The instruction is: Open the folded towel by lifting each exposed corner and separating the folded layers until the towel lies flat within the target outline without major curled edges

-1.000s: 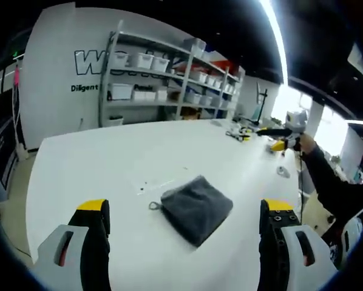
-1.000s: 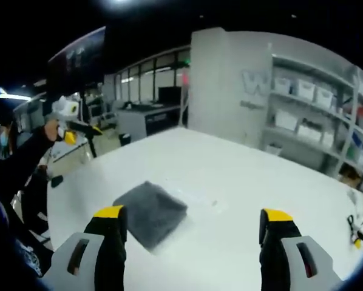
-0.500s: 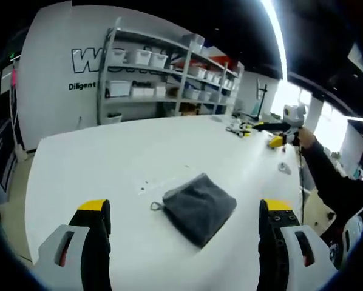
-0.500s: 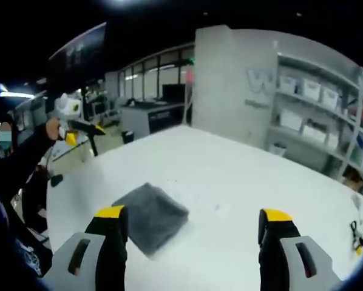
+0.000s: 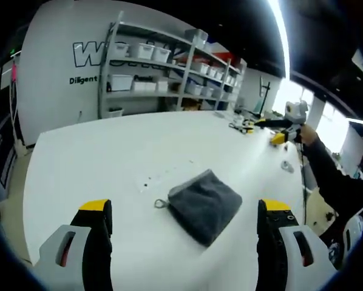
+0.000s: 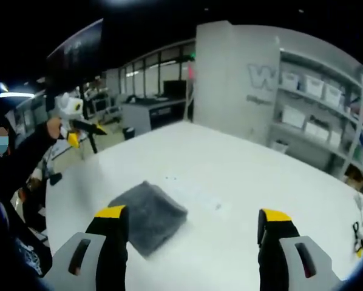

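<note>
My left gripper: jaws wide apart, empty, above white table. My right gripper: same. Folded dark grey terry towel flat on table at 12 o'clock, untouched. Metal shelving with white bins beyond, 11 o'clock.

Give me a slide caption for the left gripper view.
Open left tool held above a folded gray towel on a white table, storage shelves behind.
</note>
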The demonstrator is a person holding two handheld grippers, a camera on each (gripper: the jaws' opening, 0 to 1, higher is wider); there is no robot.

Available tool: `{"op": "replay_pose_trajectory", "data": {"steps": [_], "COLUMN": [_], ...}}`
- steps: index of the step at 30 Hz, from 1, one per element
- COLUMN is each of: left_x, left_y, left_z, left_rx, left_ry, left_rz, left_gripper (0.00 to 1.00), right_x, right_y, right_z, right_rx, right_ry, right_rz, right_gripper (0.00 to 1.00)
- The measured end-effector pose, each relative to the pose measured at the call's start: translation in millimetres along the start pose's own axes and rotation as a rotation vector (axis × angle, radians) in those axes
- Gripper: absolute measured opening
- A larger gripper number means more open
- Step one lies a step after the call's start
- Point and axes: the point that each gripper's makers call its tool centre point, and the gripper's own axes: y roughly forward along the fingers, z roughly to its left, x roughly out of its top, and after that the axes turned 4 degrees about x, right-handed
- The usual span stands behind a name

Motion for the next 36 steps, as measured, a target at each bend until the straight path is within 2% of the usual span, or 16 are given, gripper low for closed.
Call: {"op": "replay_pose_trajectory", "data": {"steps": [7, 14, 24, 29, 36], "left_x": [3.0, -1.2, -2.0, -4.4, -1.8], "left_y": [9.7, 13.2, 26.5, 30.2, 36.4], "left_z": [5.4, 0.8, 7.6, 4.8, 9.0], "left_rx": [-0.006, -0.003, -0.01, -0.021, -0.026], "left_ry": [0.001, 0.001, -0.009, -0.004, -0.013], "left_rz": [0.011, 0.016, 0.031, 0.038, 0.036], "left_gripper": [0.95, 0.95, 0.93, 0.94, 0.93], "right_x": [-6.5, -8.1, -10.2, -11.9, -16.2], "right_y": [6.2, 8.3, 14.8, 17.2, 25.4], "right_z": [-4.2, -5.3, -9.5, -12.7, -9.9], "right_rx": [0.005, 0.007, 0.012, 0.012, 0.022], "right_ry": [0.013, 0.016, 0.024, 0.036, 0.038], "right_rz": [0.012, 0.015, 0.018, 0.015, 0.024], "right_gripper": [0.87, 0.87, 0.85, 0.85, 0.84]}}
